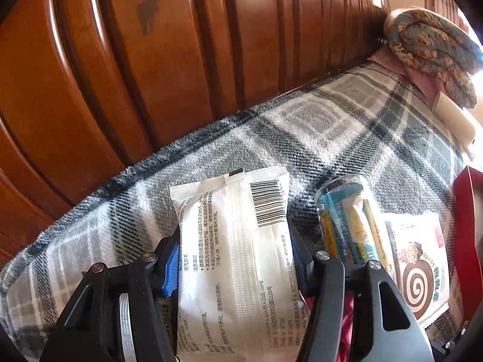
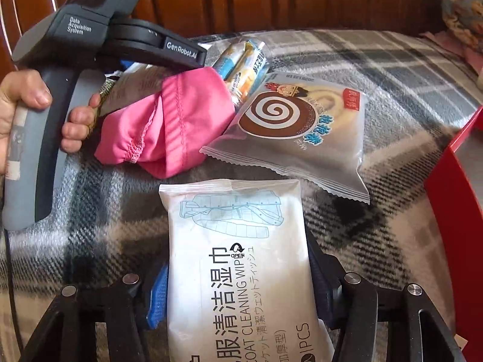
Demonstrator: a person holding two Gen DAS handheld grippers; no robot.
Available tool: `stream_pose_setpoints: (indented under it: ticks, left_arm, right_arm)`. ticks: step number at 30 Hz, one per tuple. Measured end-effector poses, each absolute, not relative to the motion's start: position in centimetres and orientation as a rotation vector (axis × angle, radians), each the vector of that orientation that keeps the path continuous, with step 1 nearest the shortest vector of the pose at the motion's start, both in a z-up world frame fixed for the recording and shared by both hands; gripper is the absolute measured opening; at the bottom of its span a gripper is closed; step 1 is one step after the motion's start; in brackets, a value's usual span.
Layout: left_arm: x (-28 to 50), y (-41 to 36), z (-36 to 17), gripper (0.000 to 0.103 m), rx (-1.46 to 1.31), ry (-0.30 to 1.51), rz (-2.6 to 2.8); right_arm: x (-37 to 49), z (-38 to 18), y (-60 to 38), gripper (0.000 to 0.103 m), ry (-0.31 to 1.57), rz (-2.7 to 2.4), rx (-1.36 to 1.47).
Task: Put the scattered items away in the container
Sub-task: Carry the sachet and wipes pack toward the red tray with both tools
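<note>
Right gripper (image 2: 238,298): clamped on the coat-wipes pack (image 2: 238,259), whose long axis runs along the fingers toward 12 o'clock. Left gripper (image 1: 232,259): clamped on a second white pack (image 1: 232,241), barcode side up. Red container (image 2: 452,211): wall at 3 o'clock of the right gripper, which is judged the nearer; that pack must travel rightward. Loose on the plaid blanket (image 2: 377,69): swirl-cake packet (image 2: 299,126), pink cloth (image 2: 169,120), clear tube (image 2: 244,60). Only the right view shows the cloth whole and the hand (image 2: 18,111).
</note>
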State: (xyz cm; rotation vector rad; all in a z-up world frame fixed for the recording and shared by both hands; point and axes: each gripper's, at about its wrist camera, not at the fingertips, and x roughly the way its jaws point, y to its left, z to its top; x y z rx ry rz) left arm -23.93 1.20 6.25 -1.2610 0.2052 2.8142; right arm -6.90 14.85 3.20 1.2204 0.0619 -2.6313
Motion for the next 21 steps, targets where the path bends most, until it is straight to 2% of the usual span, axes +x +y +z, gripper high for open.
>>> stream_pose_setpoints:
  ticks: [3, 9, 15, 21]
  left_arm:
    - [-22.5, 1.7, 7.7, 0.061, -1.176, 0.240, 2.826]
    - [-20.6, 0.9, 10.4, 0.061, -1.116, 0.185, 2.825]
    - [-18.5, -1.7, 12.8, 0.061, -1.100, 0.088, 2.839]
    - [-16.7, -2.9, 14.8, 0.061, -1.051, 0.116, 2.876]
  right_arm:
    - [-6.6, 3.8, 15.1, 0.063, 0.075, -2.641, 1.244]
    - [-6.5, 5.5, 17.3, 0.063, -0.086, -2.703, 1.253]
    - [-6.1, 8.2, 17.3, 0.063, -0.061, -2.805, 1.136]
    - [-4.8, 10.9, 15.9, 0.063, -0.008, -2.847, 1.028]
